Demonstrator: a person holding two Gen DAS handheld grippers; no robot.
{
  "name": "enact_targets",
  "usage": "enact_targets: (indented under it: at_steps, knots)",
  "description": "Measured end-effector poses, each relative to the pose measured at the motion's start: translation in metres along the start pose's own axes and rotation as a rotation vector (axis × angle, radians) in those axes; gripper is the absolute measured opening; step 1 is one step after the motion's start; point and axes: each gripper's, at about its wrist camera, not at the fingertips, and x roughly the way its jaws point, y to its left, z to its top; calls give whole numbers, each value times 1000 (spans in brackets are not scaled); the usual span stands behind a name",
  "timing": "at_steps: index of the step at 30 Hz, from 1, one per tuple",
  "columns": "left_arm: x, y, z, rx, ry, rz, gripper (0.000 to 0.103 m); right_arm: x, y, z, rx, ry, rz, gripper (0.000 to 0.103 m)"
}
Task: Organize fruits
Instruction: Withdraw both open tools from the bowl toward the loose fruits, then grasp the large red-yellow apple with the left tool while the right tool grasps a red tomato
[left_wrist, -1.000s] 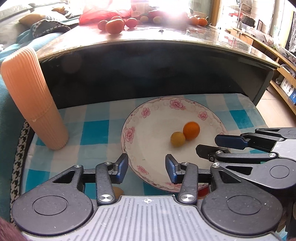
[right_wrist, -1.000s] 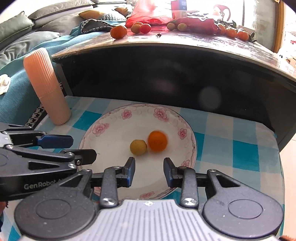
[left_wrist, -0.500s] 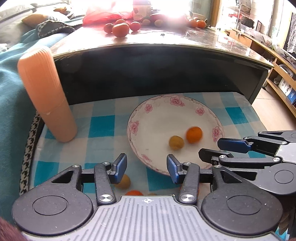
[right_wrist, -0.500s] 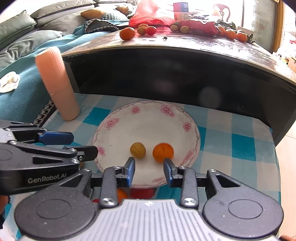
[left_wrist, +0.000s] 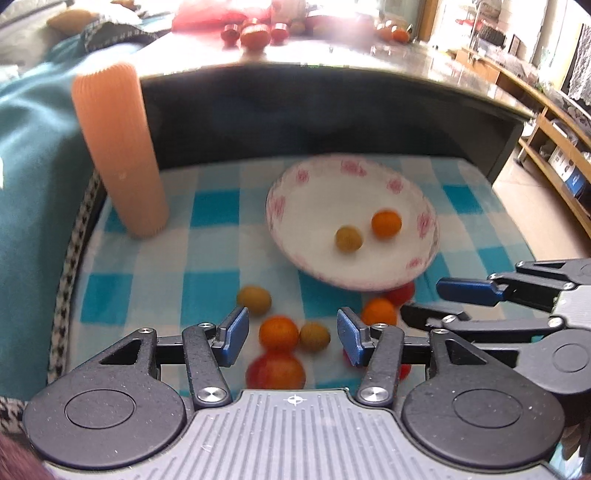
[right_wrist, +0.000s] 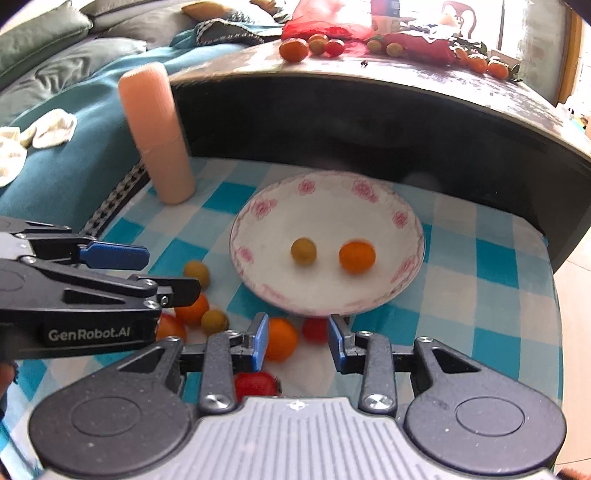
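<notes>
Both tongs hang empty over a blue-and-white checked cloth (left_wrist: 207, 266). Left tongs (left_wrist: 288, 338) have their jaws opening, nothing pressed between the blue pads; seen through the gap, on the cloth below, lie an orange fruit (left_wrist: 279, 332) and a small yellow-green fruit (left_wrist: 314, 336), with a red fruit (left_wrist: 276, 371) nearer the camera and another yellow-green one (left_wrist: 254, 300) just beyond the left pad. Right tongs (right_wrist: 297, 341) stand with a narrow gap and grip nothing; an orange fruit (right_wrist: 281, 339) and a small red fruit (right_wrist: 314, 329) lie on the cloth under that gap. A white plate with pink flowers (right_wrist: 369, 299) sits on the cloth just past the loose fruits, holding one yellow-green fruit (right_wrist: 303, 251) and one orange fruit (right_wrist: 357, 256), slightly apart. A ribbed peach-coloured cylinder (right_wrist: 159, 129) stands upright at the cloth's far left corner. Behind, a dark bench (right_wrist: 388, 70) carries more fruits and a red bag, blurred by glare.
</notes>
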Motion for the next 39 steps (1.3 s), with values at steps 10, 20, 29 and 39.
enact_targets:
  at_steps: [10, 20, 29, 39]
  knots:
    - [21, 11, -18, -4, 113, -5, 61, -5, -8, -15, 44, 87, 14, 48]
    - [42, 13, -24, -2, 151, 16, 58, 8, -7, -14, 44, 106, 35, 52]
    - [41, 7, -28, 44, 137, 16, 52, 16, -4, -14, 51, 117, 63, 55]
    - [39, 20, -27, 11, 149, 17, 52, 26, 10, -17, 23, 153, 107, 55]
